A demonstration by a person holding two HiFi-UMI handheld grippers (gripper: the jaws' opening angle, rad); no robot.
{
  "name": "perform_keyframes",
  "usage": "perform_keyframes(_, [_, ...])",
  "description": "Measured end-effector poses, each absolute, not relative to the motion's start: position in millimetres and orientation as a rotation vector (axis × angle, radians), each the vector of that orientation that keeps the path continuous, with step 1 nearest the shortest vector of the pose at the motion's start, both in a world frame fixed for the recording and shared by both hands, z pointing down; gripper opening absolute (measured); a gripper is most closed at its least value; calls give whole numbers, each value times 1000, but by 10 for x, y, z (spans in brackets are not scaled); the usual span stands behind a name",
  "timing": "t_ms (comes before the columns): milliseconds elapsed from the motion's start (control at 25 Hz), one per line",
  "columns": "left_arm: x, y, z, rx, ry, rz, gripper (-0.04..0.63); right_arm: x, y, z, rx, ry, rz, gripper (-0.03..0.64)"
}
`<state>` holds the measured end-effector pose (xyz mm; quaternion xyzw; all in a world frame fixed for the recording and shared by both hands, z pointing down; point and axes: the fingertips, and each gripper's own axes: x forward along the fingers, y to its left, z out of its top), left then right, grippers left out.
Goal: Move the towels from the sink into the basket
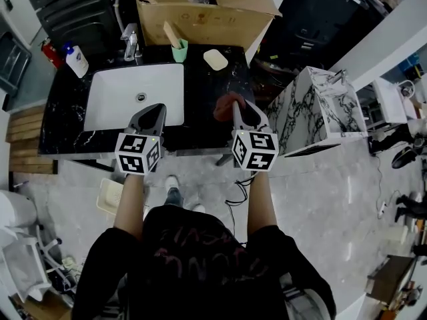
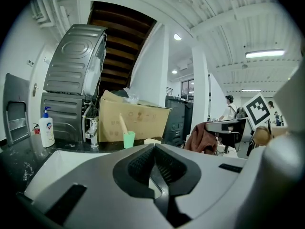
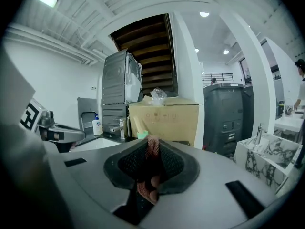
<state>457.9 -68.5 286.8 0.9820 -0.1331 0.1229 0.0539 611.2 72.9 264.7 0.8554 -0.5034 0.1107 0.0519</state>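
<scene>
**Towel out, basket next**

Basket (image 1: 109, 195), pale and low, sits on the floor at the far left. It is below the counter edge and partly behind the person's arm. I think this is where the towel must go. Nothing shows inside it, but only a bit of it is in view.

Next comes the sink (image 1: 107, 79). Its white bowl looks bare, with only the drain showing. The left gripper (image 1: 159, 109) hangs over the front right corner and hides a small part. Its jaws are pressed together with nothing between them.

To the right, over the dark counter, is the towel (image 1: 223, 107). It is reddish brown and bunched up. The right gripper (image 1: 236, 107) has its jaws squeezed tight on it, and a fold sticks up between the pads. The towel is out of the sink, just beside it, and hangs from the jaws.

So the pick-up looks done. What is left is to carry the towel over to the basket, which is well apart from it, and let go. If another towel hides under the left gripper, that one is left too.
</scene>
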Motion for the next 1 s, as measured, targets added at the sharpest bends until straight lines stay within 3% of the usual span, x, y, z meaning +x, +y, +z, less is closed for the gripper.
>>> perform_keyframes(440, [4303,-407,2644,3012,-501,334,17,5869,933,2447,2556,-1627,262,66])
perform_keyframes(1000, [3118,-615,2606,2904,-891,328,17,5014,331,2446,2332,-1944,234,66])
